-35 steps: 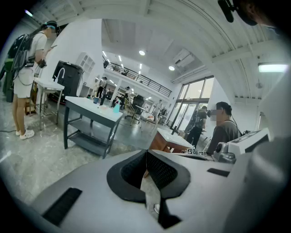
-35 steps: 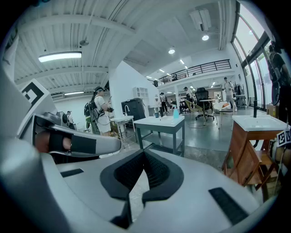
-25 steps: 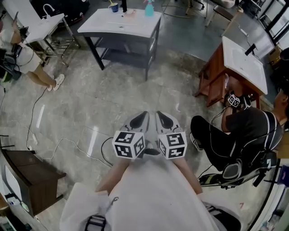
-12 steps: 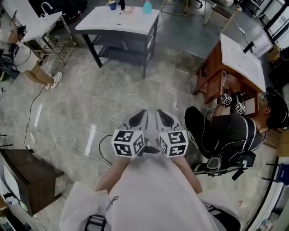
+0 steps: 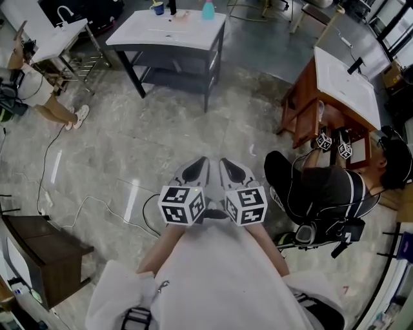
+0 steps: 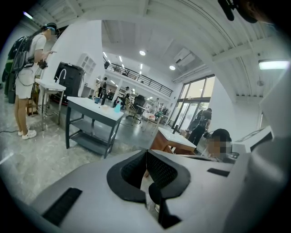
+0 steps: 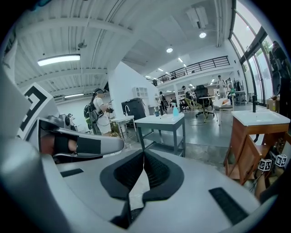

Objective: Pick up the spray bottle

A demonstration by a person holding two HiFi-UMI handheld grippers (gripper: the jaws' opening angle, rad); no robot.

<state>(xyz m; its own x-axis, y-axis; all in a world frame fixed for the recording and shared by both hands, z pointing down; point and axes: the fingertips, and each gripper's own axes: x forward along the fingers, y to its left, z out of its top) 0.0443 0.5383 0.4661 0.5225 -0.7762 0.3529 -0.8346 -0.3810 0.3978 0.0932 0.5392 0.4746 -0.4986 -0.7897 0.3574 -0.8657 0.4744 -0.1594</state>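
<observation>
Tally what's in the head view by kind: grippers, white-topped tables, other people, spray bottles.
Grippers: 2, left gripper, right gripper
White-topped tables: 3
Other people: 2
Spray bottle: 1
Total: 8

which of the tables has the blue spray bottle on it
The grey-legged table straight ahead; the spray bottle stands at its far edge. The brown wooden table at right has none.

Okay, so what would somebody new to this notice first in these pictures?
First, the left gripper and right gripper, side by side at the middle of the head view, both shut and empty above the bare floor. Next, the teal spray bottle, far off on the grey table at the top. A person crouches by the wooden table at the right.
</observation>
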